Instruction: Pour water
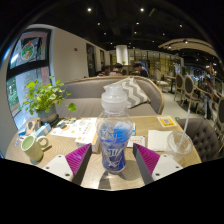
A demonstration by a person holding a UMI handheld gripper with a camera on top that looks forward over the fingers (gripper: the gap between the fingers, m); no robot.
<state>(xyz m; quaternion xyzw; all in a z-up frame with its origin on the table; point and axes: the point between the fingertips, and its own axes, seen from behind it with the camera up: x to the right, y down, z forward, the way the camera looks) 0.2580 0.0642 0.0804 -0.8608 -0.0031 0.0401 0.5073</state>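
Observation:
A clear plastic water bottle (115, 128) with a blue label and a white cap stands upright on the wooden table (110, 178). It is between my gripper's (113, 152) two fingers, with a small gap at each side. The gripper is open, its purple pads (78, 158) flanking the bottle's lower half. A pale green mug (35, 147) sits on the table to the left of the fingers. A clear glass (180, 143) stands to the right, beyond the right finger.
A potted green plant (44, 100) stands at the back left beside the window. Printed sheets (74, 128) and a white napkin (158, 138) lie behind the bottle. A grey bench seat (95, 95) and more restaurant tables lie beyond.

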